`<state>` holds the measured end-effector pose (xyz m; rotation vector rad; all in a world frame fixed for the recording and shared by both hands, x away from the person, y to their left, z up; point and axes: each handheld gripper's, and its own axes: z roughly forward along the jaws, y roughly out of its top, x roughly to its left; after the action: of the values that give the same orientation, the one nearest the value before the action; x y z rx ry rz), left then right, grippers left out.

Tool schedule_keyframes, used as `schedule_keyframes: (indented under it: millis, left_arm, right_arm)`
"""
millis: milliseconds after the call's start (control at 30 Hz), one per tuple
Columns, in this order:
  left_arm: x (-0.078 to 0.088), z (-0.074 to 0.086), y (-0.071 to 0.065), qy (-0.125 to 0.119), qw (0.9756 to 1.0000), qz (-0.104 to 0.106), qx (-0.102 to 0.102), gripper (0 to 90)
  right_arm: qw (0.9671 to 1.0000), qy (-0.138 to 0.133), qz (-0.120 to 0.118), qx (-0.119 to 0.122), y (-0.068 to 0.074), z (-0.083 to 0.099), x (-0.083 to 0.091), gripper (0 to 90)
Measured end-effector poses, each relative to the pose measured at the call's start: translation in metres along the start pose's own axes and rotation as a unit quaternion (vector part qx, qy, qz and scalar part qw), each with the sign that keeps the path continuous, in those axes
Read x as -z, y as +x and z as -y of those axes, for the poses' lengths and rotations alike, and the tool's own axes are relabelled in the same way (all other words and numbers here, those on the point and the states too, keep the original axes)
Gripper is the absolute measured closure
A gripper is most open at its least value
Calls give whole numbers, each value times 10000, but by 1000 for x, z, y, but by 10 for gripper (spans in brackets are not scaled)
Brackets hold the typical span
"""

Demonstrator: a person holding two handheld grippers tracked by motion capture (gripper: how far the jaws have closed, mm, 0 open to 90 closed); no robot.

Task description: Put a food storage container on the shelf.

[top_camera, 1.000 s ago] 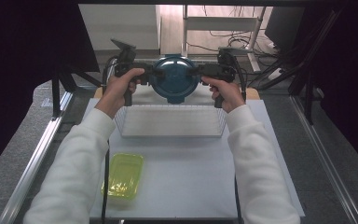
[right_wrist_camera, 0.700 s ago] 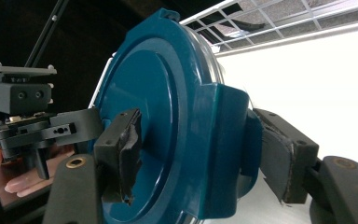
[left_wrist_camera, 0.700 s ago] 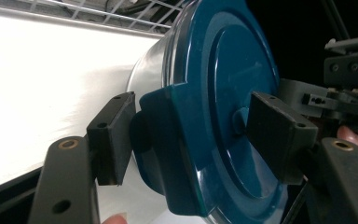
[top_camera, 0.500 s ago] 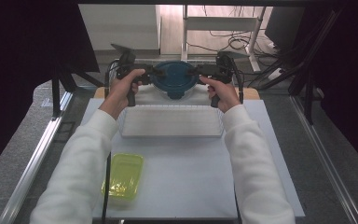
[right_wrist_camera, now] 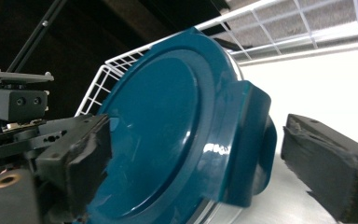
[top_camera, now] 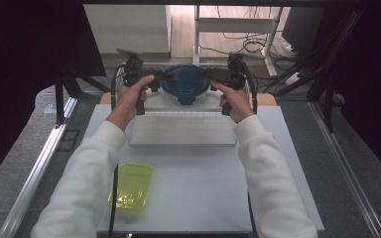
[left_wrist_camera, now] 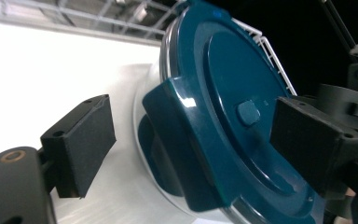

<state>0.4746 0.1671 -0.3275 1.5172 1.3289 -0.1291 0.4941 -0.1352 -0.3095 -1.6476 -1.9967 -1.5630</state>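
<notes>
Here, left gripper and right gripper flank the round container with the teal lid, one at each side. Each has its jaws spread wide, straddling a lid latch tab, pads apart from it; nothing gripped. Container sits at the far end of the counter against a white wire rack, both hands equally near. Clear tray nearer; yellow box front-left.
</notes>
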Motion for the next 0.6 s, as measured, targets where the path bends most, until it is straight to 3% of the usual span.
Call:
schedule_keyframes:
  millis: [200,600]
  left_arm:
    - [14,5,-8,-125,9988,-185,-436,128]
    - [47,25,-20,-272,9947,-269,-958,161]
  right_arm:
    - [9985,-72,138,532,13,8,9,73]
    - [9939,-270,228,1046,16,22,39,116]
